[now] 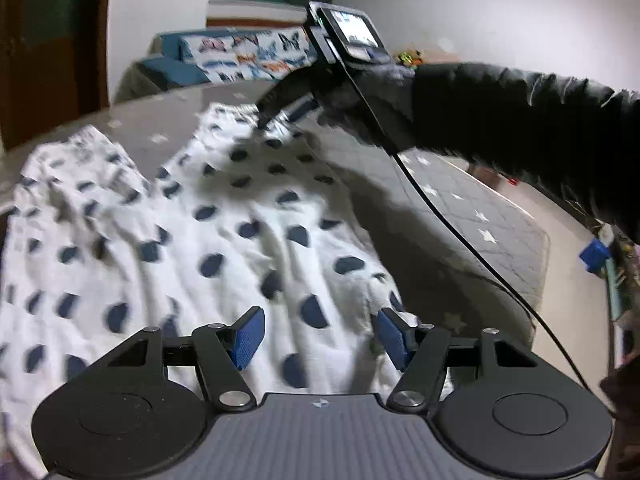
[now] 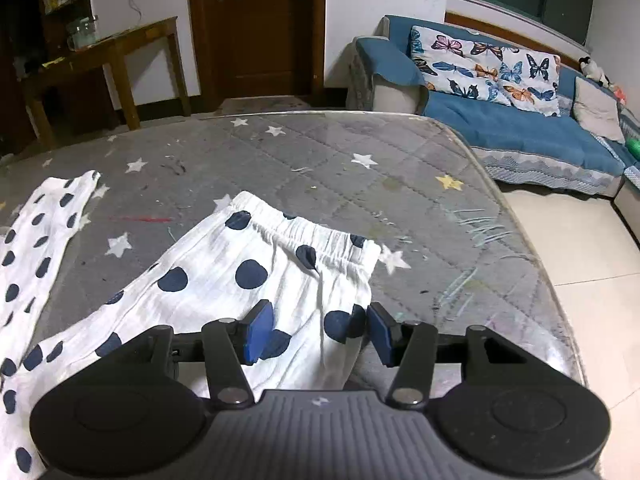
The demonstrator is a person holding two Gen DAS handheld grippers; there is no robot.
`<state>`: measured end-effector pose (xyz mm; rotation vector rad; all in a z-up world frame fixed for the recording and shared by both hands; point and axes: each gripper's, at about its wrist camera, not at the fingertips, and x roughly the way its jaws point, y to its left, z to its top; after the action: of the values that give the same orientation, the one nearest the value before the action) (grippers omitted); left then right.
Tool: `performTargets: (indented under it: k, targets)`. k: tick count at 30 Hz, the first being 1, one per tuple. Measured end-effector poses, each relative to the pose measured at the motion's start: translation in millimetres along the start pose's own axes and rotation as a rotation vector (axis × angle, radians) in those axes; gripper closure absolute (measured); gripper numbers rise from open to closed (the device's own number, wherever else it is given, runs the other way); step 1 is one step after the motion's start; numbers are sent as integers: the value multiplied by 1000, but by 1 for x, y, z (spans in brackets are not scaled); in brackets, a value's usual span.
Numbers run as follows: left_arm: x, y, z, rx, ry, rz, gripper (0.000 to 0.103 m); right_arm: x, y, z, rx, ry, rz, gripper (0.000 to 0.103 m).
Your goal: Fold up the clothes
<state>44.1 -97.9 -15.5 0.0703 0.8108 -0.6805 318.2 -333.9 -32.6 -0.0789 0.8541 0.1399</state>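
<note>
the white trousers with navy dots [image 2: 224, 280] lie spread on the grey star-printed mattress [image 2: 320, 160], waistband toward its far side. the right gripper [image 2: 320, 334] hovers over the waistband corner, jaws apart, cloth under them but not pinched. the left gripper [image 1: 320, 336] hangs above the fabric [image 1: 200, 240] lower down, jaws also apart, gripping nothing.

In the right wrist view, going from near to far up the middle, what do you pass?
Right gripper → polka-dot pants → elastic waistband → grey star-print mattress → brown wooden door.
</note>
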Motion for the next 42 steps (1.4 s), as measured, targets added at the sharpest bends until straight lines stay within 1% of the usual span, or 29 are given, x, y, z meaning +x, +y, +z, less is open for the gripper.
performTargets:
  k: [1, 4, 10, 13, 15, 19, 21, 25, 27, 29, 33, 34, 35, 37, 40, 42]
  targets:
    - [4, -2, -1, 0, 11, -13, 41, -1, -1, -1, -6, -1, -8, 51]
    - [5, -7, -3, 28, 11, -40, 41, -4, 0, -4, -42, -10, -49, 51]
    - [1, -11, -10, 65, 21, -118, 42, -12, -5, -12, -99, -20, -156, 51]
    - [-2, -5, -9, 52, 16, -118, 41, -17, -5, -15, -104, -26, -186, 51]
    - [-6, 1, -8, 36, 4, -107, 41, -27, -2, -16, -99, -46, -178, 51]
    - [-22, 18, -4, -3, -51, -57, 40, -47, 4, -18, -86, -79, -128, 50]
    - [-32, 33, -3, -45, -82, -19, 40, -55, 11, -20, -78, -78, -75, 50]
    - [-37, 67, -1, -154, -106, 69, 40, -68, 33, -34, -94, -82, 33, 49]
    - [-38, 85, -1, -198, -107, 125, 41, -70, 43, -41, -93, -77, 91, 49]
    - [-36, 103, -1, -241, -104, 184, 41, -74, 55, -50, -95, -71, 127, 48]
    - [-38, 127, -12, -302, -87, 254, 43, -75, 68, -68, -108, -55, 153, 46]
    - [-39, 131, -15, -311, -86, 264, 48, -75, 68, -72, -106, -49, 152, 46]
    - [-42, 134, -18, -318, -90, 270, 50, -75, 67, -75, -103, -46, 149, 46]
    - [-50, 137, -22, -329, -94, 285, 50, -76, 63, -80, -96, -48, 143, 43]
    - [-57, 139, -27, -331, -85, 318, 56, -79, 59, -83, -87, -45, 129, 43]
    - [-63, 137, -29, -321, -72, 349, 57, -80, 55, -84, -82, -39, 113, 42]
